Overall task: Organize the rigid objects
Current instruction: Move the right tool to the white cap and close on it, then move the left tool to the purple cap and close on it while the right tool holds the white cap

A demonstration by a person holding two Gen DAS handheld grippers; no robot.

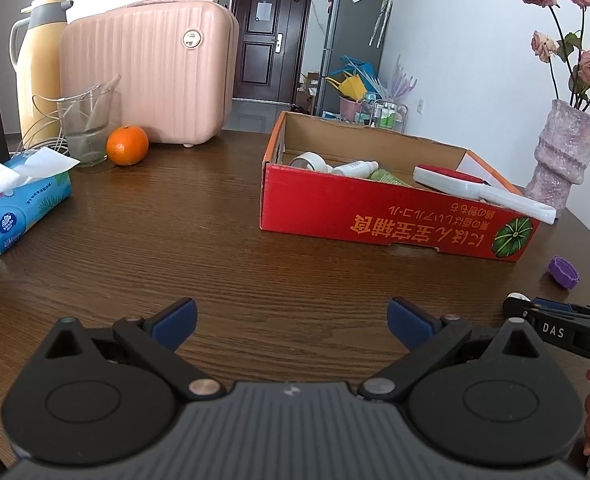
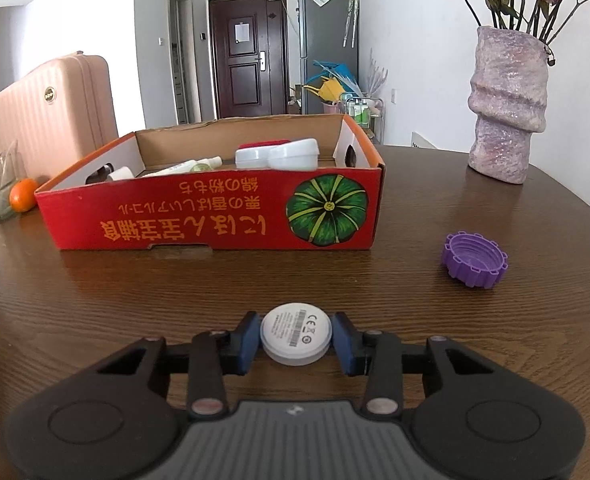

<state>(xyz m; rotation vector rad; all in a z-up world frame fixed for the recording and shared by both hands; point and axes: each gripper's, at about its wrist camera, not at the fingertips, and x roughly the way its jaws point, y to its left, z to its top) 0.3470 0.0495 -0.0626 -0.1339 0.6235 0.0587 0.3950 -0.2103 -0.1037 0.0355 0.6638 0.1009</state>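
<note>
Gripping a small round white plastic disc with printed markings (image 2: pixel 294 339) between blue pads, right claw (image 2: pixel 294 342) closed on its rim, low over the dark wood-grain surface (image 2: pixel 255 280). Left claw (image 1: pixel 291 320) spread wide, holding nothing, hovering above bare wood. Red cardboard tray box with pumpkin print (image 2: pixel 215 216) at about eleven o'clock from the right claw, already containing a white lint brush (image 2: pixel 279 154) and small bottles. Purple ribbed plastic cap (image 2: pixel 474 258) loose at two o'clock, apart from the box. Best done by lifting level, clearing the near box wall before moving forward, then releasing low over an open patch of cardboard. Squeeze kept steady; smooth rim likely to slip if tilted.
</note>
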